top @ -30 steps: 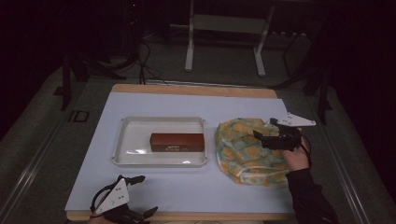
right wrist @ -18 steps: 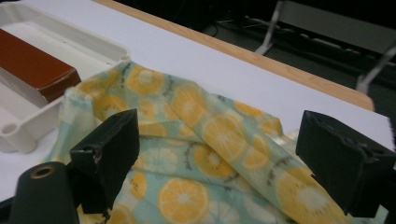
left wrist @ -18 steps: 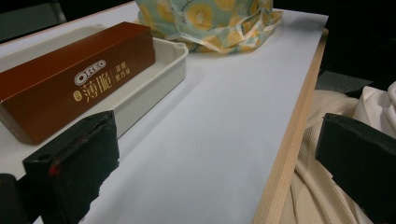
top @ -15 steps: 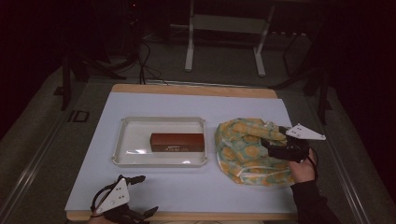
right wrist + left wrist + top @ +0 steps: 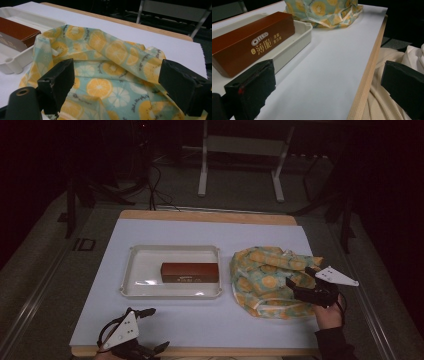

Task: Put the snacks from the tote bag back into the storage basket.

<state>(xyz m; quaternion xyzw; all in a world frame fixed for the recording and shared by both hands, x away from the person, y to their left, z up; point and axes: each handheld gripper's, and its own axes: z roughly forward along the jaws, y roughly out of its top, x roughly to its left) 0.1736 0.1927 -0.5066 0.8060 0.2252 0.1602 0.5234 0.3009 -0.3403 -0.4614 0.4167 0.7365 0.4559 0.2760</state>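
A brown Oreo box [image 5: 190, 272] lies inside a white tray [image 5: 135, 270] at the table's middle. Right of it sits a crumpled cloth bag [image 5: 260, 275] printed with orange and kiwi slices. My right gripper [image 5: 299, 276] is open over the bag's near right edge, jaws pointing left across the fabric; in the right gripper view the bag [image 5: 110, 65] spreads between the spread jaws [image 5: 117, 70], nothing pinched. My left gripper [image 5: 157, 329] rests open at the table's near left corner. The left gripper view [image 5: 325, 75] looks across bare table toward the box [image 5: 254, 46] and bag [image 5: 324, 10].
A white sheet [image 5: 210, 232] covers the wooden table, whose front edge [image 5: 367, 75] runs just by the left gripper. A person's light clothing [image 5: 387, 100] is beyond that edge. Dark floor, cables and a metal stand [image 5: 240, 150] lie behind the table.
My right gripper has drawn back toward the near right side of the bag, still open. The left gripper, box and tray have not moved.
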